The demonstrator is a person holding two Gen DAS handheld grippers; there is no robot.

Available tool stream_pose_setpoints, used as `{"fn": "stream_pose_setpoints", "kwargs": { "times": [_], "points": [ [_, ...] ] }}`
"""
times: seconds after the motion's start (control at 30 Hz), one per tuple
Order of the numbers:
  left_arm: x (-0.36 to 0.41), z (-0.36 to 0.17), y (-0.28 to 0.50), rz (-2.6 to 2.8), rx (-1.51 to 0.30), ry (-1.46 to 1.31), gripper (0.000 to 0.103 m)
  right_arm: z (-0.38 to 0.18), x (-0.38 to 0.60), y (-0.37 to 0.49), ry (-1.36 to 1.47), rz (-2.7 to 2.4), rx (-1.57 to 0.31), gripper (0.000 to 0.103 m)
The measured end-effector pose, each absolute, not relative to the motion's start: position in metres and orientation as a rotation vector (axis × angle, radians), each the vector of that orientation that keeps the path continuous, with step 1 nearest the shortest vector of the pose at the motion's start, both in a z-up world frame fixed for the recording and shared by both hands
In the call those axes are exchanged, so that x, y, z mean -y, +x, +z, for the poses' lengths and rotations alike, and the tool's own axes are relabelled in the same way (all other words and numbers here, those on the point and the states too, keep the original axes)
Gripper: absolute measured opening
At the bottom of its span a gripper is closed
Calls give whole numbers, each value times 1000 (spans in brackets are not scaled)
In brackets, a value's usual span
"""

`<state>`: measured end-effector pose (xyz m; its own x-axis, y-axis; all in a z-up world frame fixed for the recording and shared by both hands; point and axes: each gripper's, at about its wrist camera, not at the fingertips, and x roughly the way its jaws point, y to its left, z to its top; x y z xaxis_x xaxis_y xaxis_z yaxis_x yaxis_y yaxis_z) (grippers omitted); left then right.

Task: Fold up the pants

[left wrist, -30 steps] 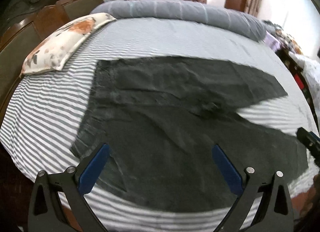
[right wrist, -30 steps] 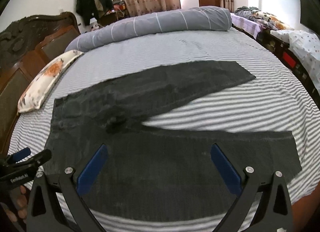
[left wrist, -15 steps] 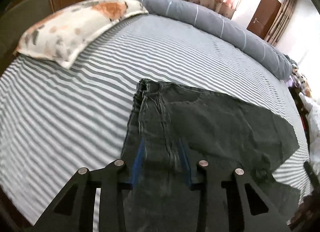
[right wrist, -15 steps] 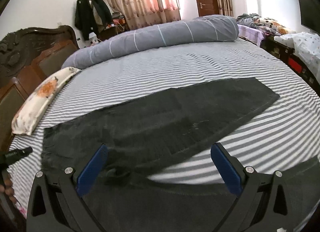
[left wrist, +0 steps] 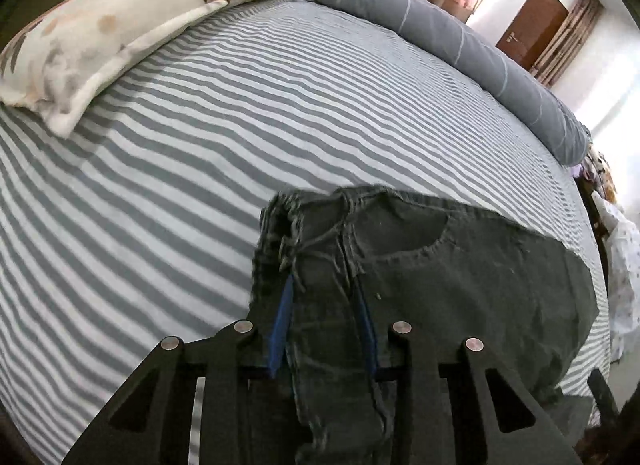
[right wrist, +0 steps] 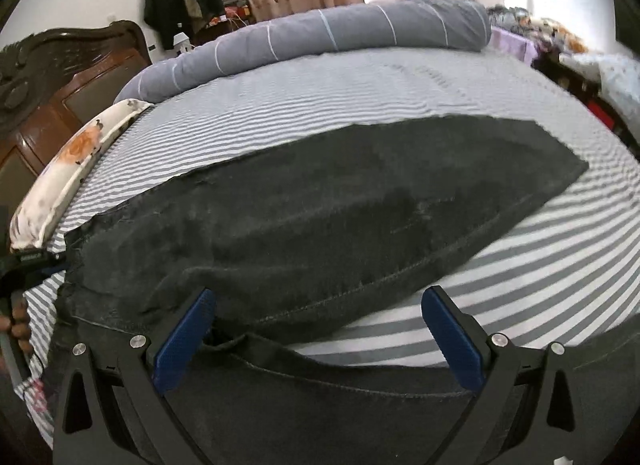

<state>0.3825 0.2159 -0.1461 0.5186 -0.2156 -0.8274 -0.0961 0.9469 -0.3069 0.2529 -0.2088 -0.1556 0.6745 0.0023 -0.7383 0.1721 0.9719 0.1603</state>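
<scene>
Item: pants (left wrist: pixel 460 273), dark denim, lying on the striped bed sheet (left wrist: pixel 200 153). Waistband end is at the left, toward the flowered pillow (left wrist: pixel 120 25); the far leg runs flat across the bed to the right, the near leg lies along the near edge below it.

Left gripper (left wrist: pixel 324 321): a second ago we had it wide open, hovering above the seat of the pants. It has since come down at the waistband and its fingers are drawn in close, pinching a bunched strip of waistband cloth between the blue pads. The denim there is now ruffled and lifted slightly off the sheet.

Right gripper (right wrist: pixel 316 337): fingers spread wide, holding nothing. It has moved lower and closer, and now hovers over the crotch, where the two legs divide, with near-leg cloth beneath it.

Also present: grey bolster (right wrist: pixel 320 37) along the far side of the bed.

Status, in our judgement: one corner is secured and the fold not yet begun. The right gripper needs a hold before we can lift one leg across onto the other.
</scene>
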Motion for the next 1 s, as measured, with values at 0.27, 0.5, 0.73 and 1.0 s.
{"fn": "stream_pose_setpoints", "kwargs": {
  "times": [0.27, 0.5, 0.73, 1.0],
  "points": [
    [-232, -147, 372, -111, -1017, -387, 32, -159, 206, 257, 244, -70, -850, 102],
    [-229, -157, 344, -172, -1034, -404, 32, -159, 204, 257, 246, -74, -849, 102],
    [-225, -156, 371, -163, -1009, -452, 32, -159, 202, 258, 234, -74, -847, 102],
    [-223, -154, 409, -168, -1005, -474, 32, -162, 204, 257, 249, -66, -859, 102]
  ]
}}
